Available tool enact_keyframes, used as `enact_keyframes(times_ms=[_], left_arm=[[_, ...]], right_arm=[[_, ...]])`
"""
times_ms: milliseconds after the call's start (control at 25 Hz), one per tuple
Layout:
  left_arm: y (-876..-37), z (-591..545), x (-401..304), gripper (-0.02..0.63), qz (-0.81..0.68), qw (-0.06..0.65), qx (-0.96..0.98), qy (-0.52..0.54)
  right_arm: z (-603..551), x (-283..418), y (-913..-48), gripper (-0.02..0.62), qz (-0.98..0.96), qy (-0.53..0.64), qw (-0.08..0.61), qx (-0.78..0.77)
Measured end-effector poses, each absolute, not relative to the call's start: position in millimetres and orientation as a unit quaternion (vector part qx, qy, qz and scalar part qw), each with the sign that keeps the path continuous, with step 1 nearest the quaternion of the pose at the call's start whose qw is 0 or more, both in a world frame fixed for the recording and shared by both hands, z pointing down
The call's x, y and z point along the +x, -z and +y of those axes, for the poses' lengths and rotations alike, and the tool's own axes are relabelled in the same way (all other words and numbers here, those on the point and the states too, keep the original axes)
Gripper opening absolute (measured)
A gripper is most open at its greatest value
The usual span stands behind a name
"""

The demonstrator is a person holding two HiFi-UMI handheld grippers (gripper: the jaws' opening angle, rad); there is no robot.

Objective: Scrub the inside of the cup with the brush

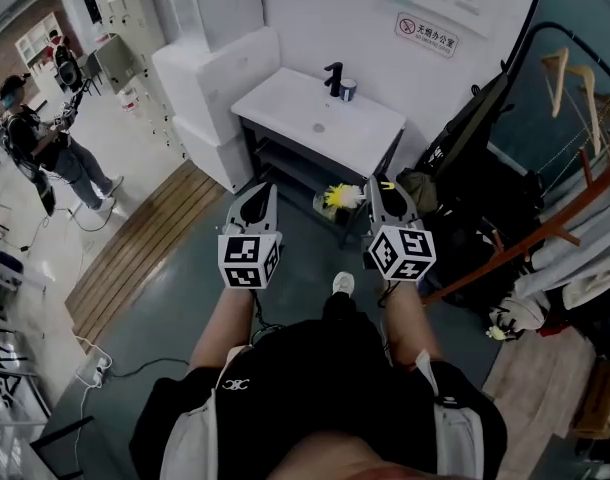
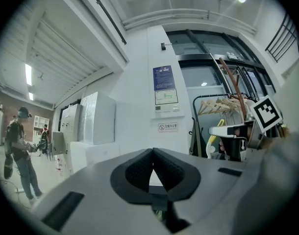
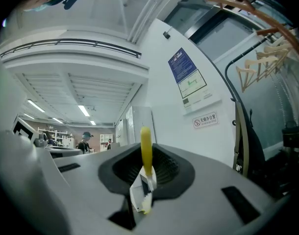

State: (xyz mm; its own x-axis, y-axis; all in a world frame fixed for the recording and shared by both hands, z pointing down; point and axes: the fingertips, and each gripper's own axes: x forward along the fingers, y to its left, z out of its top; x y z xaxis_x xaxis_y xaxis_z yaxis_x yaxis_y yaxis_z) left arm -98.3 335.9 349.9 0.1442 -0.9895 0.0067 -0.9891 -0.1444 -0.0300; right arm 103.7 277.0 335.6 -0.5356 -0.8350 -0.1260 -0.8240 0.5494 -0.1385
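Note:
A small dark cup (image 1: 347, 89) stands next to the black tap (image 1: 333, 76) at the back of the white sink table (image 1: 295, 103), well ahead of both grippers. My right gripper (image 1: 383, 188) is shut on the yellow handle of the brush (image 3: 145, 148), which sticks out past its tips (image 1: 387, 183). A yellow-and-white tuft (image 1: 340, 197) shows just left of those tips; whether it is the brush head I cannot tell. My left gripper (image 1: 260, 192) is held level beside it, jaws shut and empty (image 2: 153, 153). Both hang in the air above the grey floor.
Stacked white boxes (image 1: 217, 68) stand left of the sink table. A clothes rack with hangers (image 1: 575, 118) and dark bags (image 1: 485, 153) crowd the right. A person (image 1: 40, 148) stands far left. A wooden strip (image 1: 145, 243) and a power strip (image 1: 93, 368) lie on the floor.

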Motion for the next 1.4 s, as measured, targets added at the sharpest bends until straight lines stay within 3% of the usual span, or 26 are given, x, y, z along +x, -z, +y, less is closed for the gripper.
enact_keyframes(times_ms=[1400], left_arm=[[-377.8,-111.4,-31.6,0.015,0.651,-0.026,-0.757,0.048]], right_arm=[[-169.8,150.2,-355.9,0.057,0.886,0.057,0.062,-0.455]])
